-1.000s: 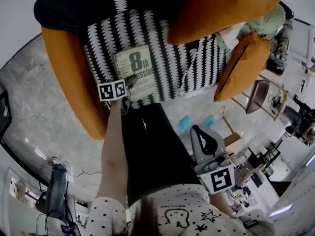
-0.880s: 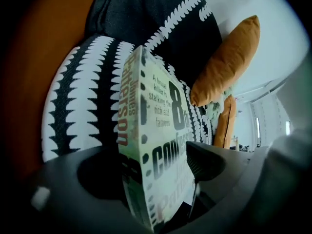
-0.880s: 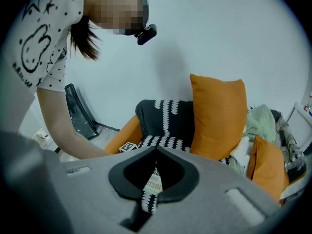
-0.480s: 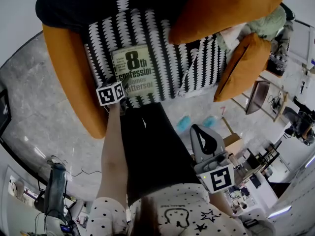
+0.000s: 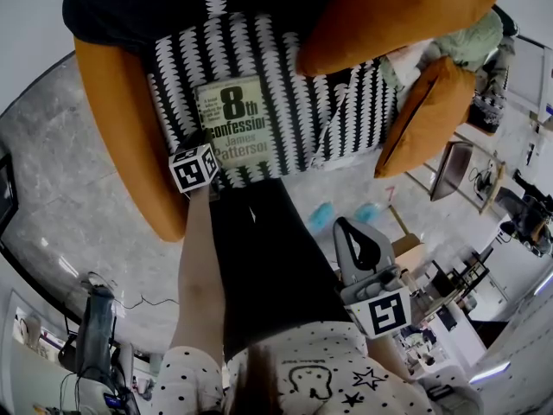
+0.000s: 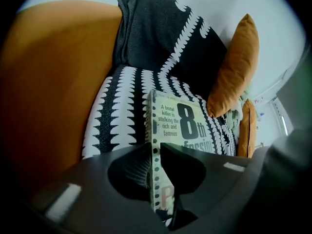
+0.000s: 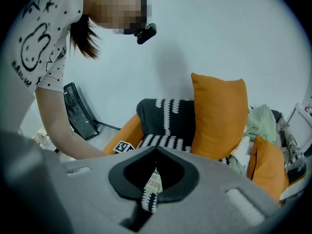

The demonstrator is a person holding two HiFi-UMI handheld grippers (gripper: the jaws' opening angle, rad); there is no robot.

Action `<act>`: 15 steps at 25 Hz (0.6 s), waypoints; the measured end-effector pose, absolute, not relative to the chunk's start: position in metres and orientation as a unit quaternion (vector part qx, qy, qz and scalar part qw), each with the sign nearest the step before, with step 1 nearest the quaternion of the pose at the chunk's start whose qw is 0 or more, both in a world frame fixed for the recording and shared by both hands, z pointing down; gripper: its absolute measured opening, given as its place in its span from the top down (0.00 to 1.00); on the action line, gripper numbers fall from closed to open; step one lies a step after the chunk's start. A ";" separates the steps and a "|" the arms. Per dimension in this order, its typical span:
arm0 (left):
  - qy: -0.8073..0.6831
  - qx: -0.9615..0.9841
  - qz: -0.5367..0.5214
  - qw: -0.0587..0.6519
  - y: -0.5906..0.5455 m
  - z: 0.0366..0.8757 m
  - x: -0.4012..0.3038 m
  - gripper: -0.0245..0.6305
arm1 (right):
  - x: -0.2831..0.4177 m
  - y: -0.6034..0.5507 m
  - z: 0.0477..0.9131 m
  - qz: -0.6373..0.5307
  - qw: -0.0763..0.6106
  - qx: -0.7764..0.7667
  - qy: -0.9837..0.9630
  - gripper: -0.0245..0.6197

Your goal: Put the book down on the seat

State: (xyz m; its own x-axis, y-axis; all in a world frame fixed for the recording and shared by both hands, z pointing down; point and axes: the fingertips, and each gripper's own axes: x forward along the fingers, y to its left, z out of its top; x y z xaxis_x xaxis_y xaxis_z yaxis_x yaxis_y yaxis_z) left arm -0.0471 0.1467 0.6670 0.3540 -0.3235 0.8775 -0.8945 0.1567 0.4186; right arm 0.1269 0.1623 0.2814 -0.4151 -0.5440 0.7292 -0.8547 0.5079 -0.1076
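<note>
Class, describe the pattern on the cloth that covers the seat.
The cloth is black with rows of jagged white stripes; the head view shows it best.

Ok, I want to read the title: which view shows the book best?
The head view: the book lies flat on the seat, nearly whole cover facing the camera. The left gripper view shows its spine close up and a slanted part of the cover; the right gripper view, only a sliver.
</note>
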 end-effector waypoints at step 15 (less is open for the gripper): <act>-0.548 0.601 0.252 0.524 0.141 0.641 -0.058 0.96 | 0.132 0.164 0.273 0.230 0.315 0.429 -0.814 0.97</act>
